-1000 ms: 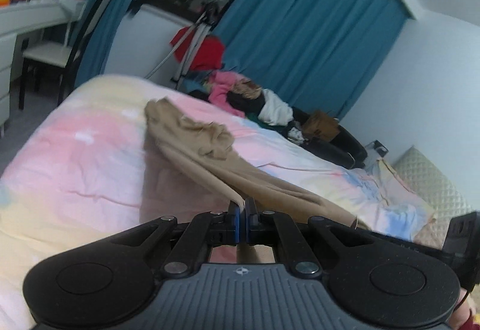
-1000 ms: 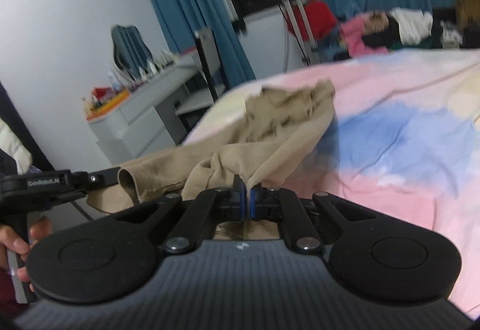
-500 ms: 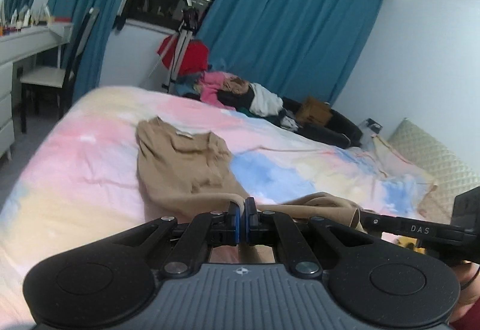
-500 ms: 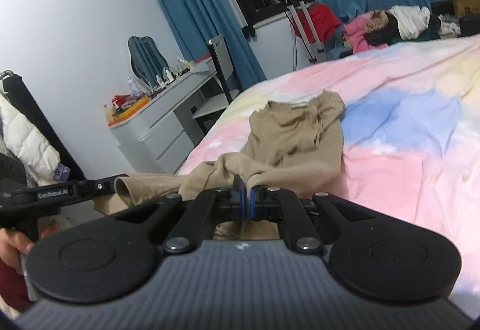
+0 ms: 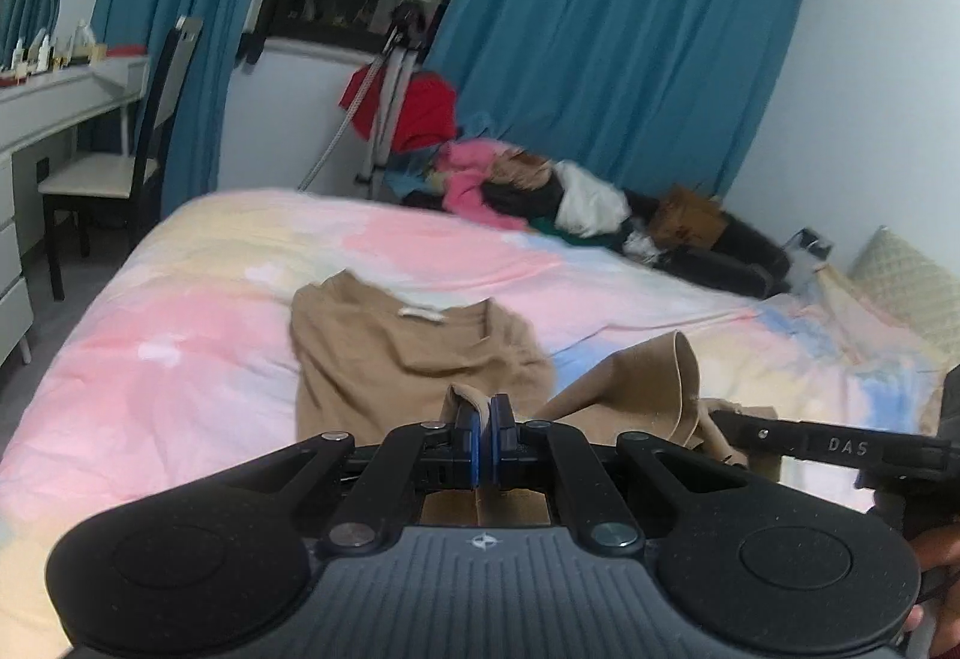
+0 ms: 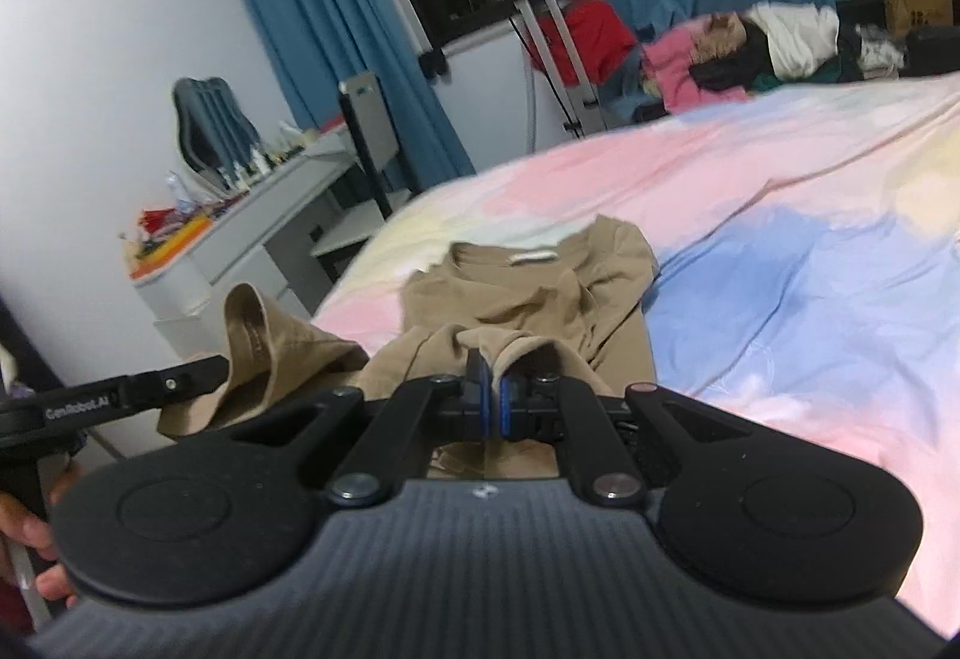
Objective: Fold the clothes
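Observation:
A tan shirt (image 5: 408, 353) lies on the pastel bed cover (image 5: 180, 359), collar and white label at the far end. My left gripper (image 5: 485, 419) is shut on a fold of its near hem. In the right wrist view the same tan shirt (image 6: 540, 287) stretches away, and my right gripper (image 6: 493, 389) is shut on another bunch of the hem. Each gripper shows in the other's view: the right one (image 5: 714, 419) pinching cloth at the right, the left one (image 6: 222, 365) pinching cloth at the left. The hem sags between them.
A heap of clothes (image 5: 540, 191) lies past the bed's far side, beside a tripod (image 5: 390, 77) draped in red cloth. A chair (image 5: 120, 167) and white desk (image 5: 54, 95) stand left of the bed. A quilted pillow (image 5: 906, 287) is at the right.
The shirt, first hanging stretched and lifted, has come down and now lies spread on the bed. Both grippers have sunk and pulled nearer, still holding the hem.

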